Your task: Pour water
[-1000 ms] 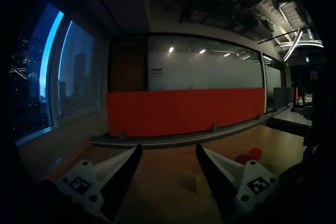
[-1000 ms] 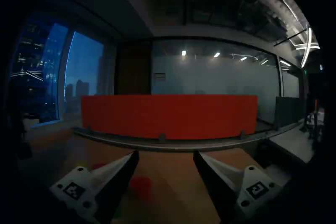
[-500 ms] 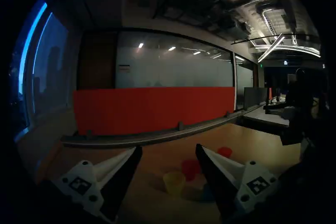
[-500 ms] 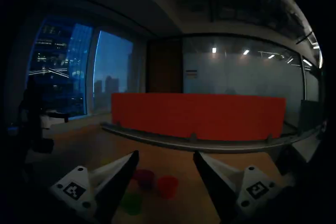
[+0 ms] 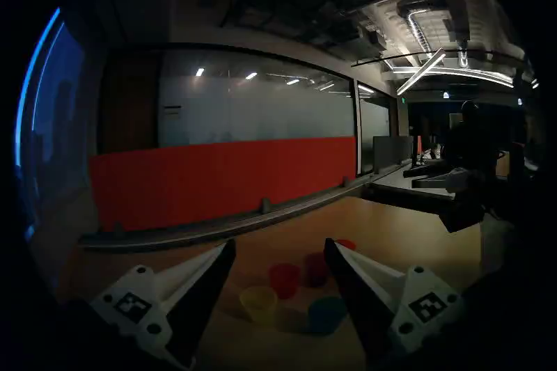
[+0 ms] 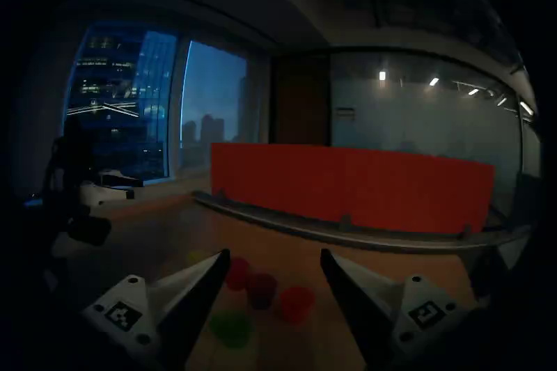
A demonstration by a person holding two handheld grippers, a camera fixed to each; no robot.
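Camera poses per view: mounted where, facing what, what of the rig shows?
Left gripper view: on the left gripper, low over the table, facing the red partition; its open fingers frame the cups.
Right gripper view: on the right gripper, facing the red partition, windows at left; open fingers show.
Shared: table, red partition, cups.

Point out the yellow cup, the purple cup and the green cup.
yellow cup (image 5: 259,303), left gripper view, front wall.
purple cup (image 6: 262,290), right gripper view, front wall.
green cup (image 6: 231,328), right gripper view, front wall.
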